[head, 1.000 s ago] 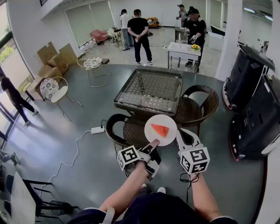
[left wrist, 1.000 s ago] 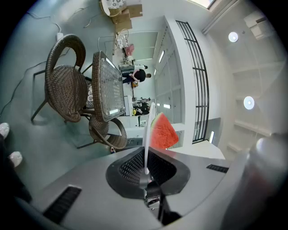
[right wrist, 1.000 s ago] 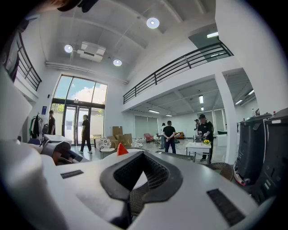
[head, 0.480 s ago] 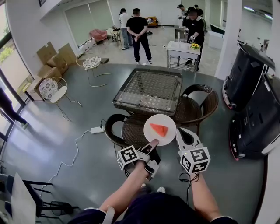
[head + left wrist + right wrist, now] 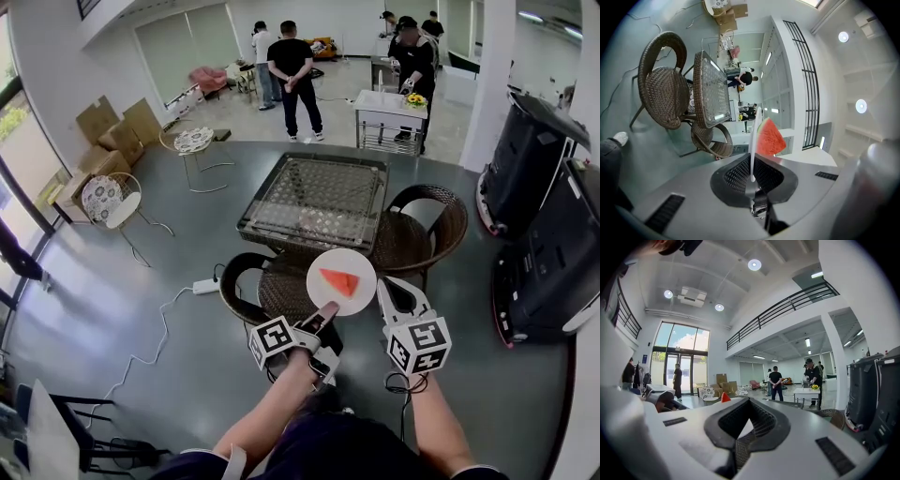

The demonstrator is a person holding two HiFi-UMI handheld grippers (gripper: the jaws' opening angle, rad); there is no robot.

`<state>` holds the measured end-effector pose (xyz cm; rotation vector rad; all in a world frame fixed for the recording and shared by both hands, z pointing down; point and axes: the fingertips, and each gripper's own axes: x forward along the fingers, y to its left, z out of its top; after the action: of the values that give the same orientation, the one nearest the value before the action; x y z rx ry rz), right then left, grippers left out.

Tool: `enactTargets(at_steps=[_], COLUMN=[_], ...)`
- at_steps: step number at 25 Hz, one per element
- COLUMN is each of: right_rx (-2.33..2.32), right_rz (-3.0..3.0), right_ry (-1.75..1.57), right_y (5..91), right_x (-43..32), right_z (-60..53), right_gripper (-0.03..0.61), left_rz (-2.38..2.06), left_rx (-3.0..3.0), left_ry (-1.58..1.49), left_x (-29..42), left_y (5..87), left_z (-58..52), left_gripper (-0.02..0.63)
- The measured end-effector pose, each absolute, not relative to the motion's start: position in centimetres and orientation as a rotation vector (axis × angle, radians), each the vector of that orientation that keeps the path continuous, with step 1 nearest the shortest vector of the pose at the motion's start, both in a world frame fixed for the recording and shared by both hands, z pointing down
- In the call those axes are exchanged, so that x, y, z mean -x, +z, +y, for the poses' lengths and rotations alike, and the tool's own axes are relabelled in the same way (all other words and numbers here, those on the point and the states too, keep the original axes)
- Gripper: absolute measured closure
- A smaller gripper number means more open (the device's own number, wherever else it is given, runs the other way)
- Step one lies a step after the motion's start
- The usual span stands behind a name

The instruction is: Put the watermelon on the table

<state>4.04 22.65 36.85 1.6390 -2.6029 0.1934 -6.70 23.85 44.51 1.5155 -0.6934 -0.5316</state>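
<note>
A: Between the jaws of the left gripper [image 5: 328, 311], in the head view, what is pinched?
B: The near rim of a round white plate [image 5: 326, 265]; the jaws are closed on it. A red triangular watermelon slice [image 5: 341, 281] lies on the plate, just ahead of those jaws. Plate and slice hang over a brown wicker chair [image 5: 267, 291]. The glass-topped wicker worktop [image 5: 319, 192] stands further ahead, apart from them.
A: And the right gripper [image 5: 392, 289]?
B: Its jaws sit just right of the plate's edge; whether they touch it I cannot tell.
A: The left gripper view?
B: The plate [image 5: 753, 136] runs edge-on straight out from between the closed jaws. The slice [image 5: 769, 138] lies flat against one face, with the worktop [image 5: 712, 89] beyond.
A: The right gripper view?
B: Jaws drawn close together, nothing between them. The slice [image 5: 725, 397] shows only its red tip beyond the left jaw, and people [image 5: 775, 383] stand far ahead.
</note>
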Motion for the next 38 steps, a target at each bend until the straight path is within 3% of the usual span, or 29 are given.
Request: enactTargets(at_steps=[38], right_rx=[-1.689], right_rz=[-2.437], right_ry=[0.206], right_y=[38.1], right_x=[-5.6], right_z=[-3.1], right_gripper=[0.578], left_rz=[-0.603], left_rx=[-1.517], left_ry=[-0.463], left_x=[4.7], left_y=[46.1], left_z=[-3.5], left_gripper=[0.600])
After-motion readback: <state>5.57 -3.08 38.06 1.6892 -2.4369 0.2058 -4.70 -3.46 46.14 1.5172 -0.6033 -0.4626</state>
